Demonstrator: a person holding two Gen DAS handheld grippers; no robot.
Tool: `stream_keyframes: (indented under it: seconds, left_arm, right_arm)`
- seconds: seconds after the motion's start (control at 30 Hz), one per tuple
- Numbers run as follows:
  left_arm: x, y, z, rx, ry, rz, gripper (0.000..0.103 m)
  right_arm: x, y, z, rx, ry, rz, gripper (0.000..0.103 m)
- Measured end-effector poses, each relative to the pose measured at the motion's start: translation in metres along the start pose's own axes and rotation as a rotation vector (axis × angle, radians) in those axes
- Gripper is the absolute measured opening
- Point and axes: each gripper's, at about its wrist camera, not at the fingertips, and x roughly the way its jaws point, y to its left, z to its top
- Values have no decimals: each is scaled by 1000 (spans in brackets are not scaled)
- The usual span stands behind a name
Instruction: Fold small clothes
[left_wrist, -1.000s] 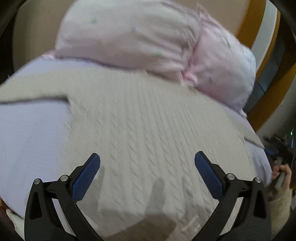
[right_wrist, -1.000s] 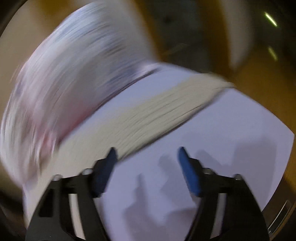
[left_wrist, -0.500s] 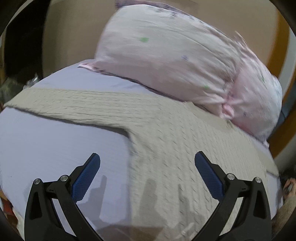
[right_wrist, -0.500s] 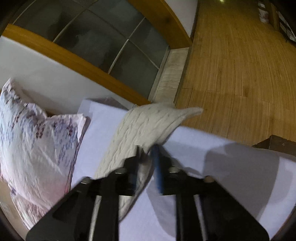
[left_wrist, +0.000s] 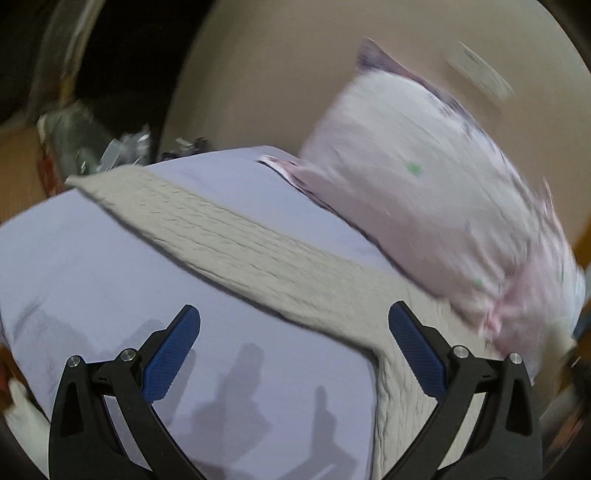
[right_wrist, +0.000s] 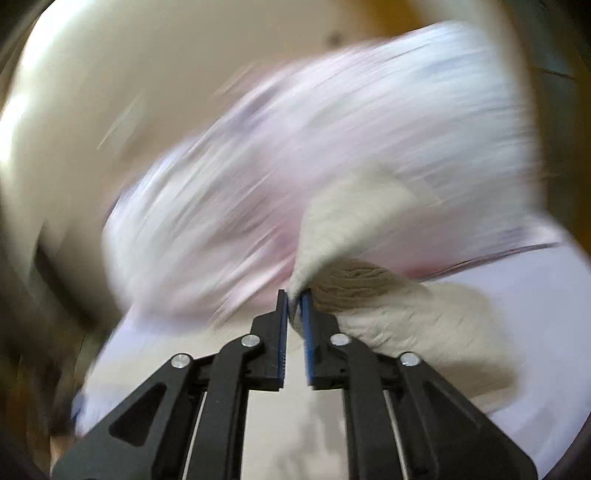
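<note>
A cream knit sweater (left_wrist: 280, 266) is being spread on the lilac sheet (left_wrist: 92, 273) of a bed, its sleeve reaching far left. The left gripper (left_wrist: 293, 345) is being held wide open above the sheet, with nothing between its fingers. A lifted fold of the sweater (right_wrist: 369, 218) is being pinched by the nearly closed right gripper (right_wrist: 294, 314). A pink pillow (left_wrist: 436, 206) is being seen beyond, blurred.

Lavender sheet (left_wrist: 92, 266) covers the lower frame. Pink pillow (left_wrist: 424, 192) at upper right rests against a beige headboard (left_wrist: 266, 85). Clutter (left_wrist: 92, 147) at upper left, dim and blurred.
</note>
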Motion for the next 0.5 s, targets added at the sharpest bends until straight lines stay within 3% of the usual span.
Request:
stream_keyframes:
  seconds: [0.03,0.07,0.1,0.17,0.23,0.4,0.5]
  left_arm:
    - [1,7,3,-25,-3,2,101]
    - [3,15,7,-54,-2,9,99]
    - [4,20,9,-70,0,13,94]
    - [9,39,18,-129,13,23,89]
    - [12,58,26,-196,22,27,84]
    - [27,97,42,-366,31,30,81]
    - [30,108,48,-412,20,33,79]
  right_arm:
    - [18,19,-8,-36,76,41,39]
    - [39,43,-21,-83,172,80,42]
    - [48,57,-31,-116,207,86,45]
    - [45,69,-40,-167,174,63,58]
    - [30,62,-43,-172,116,27,78]
    - [19,31,-33,-82,94,-47,79]
    - [18,8,-37,-24,109,-77,79]
